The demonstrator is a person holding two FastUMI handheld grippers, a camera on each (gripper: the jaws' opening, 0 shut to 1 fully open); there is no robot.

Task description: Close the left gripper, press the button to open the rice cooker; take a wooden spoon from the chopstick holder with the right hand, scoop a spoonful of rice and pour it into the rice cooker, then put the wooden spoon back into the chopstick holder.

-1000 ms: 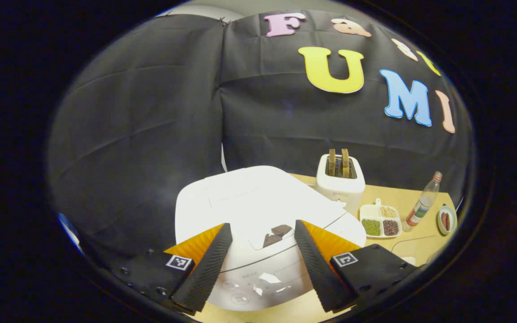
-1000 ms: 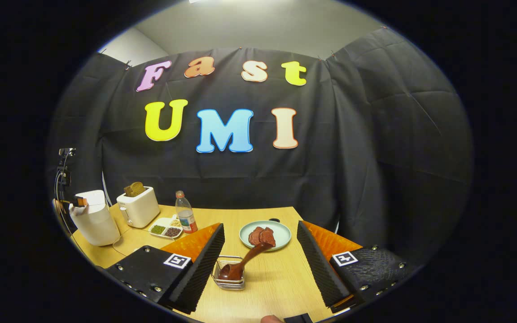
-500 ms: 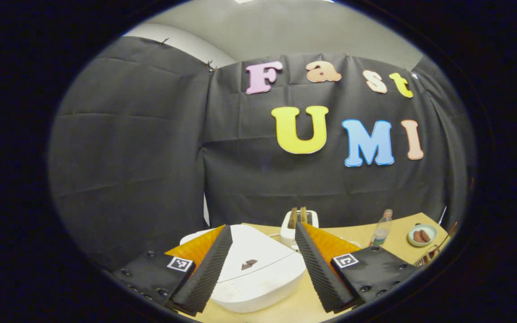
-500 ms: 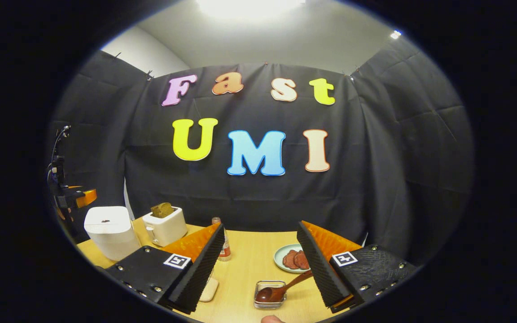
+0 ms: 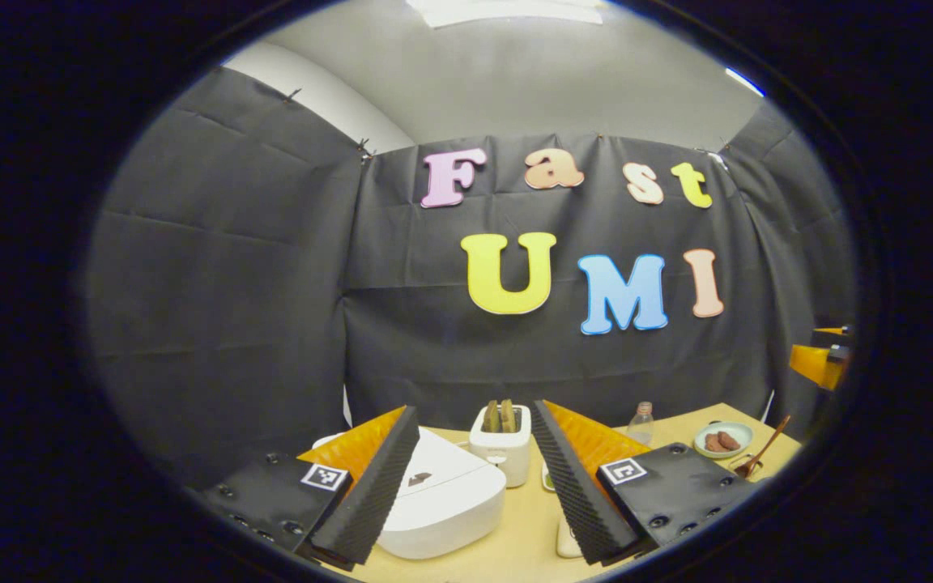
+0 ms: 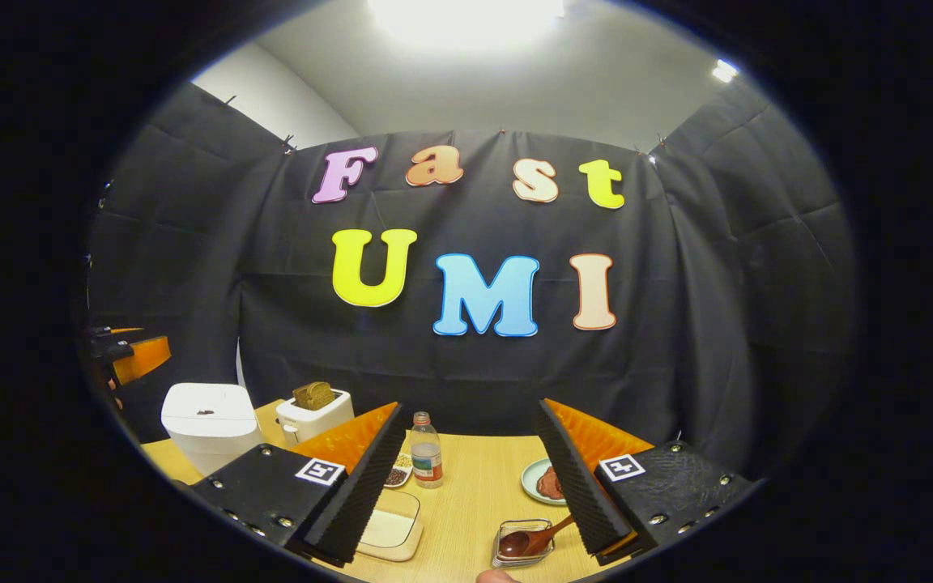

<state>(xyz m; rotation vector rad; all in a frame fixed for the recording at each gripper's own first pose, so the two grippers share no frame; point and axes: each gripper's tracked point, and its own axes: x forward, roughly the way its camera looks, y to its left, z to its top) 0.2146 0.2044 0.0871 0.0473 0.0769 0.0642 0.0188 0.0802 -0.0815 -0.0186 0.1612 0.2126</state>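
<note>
Toaster [image 6: 314,414], bottle [image 6: 426,461], plate [image 6: 533,482] on table [image 6: 466,518]

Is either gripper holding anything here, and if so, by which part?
Nothing is held. Left gripper and right gripper are both open; the wooden spoon lies in the chopstick holder.

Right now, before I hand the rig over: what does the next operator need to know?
Claws: left claw open and empty, held up short of the cooker; right claw open and empty, over the table.
Things: cooker lid is down. The spoon lies in the holder, just ahead of the right claw; the rice box sits beside it.
Done: nothing that shows.
Left: shut left claw, press the button, then take spoon, scoop, pour, return it.
</note>
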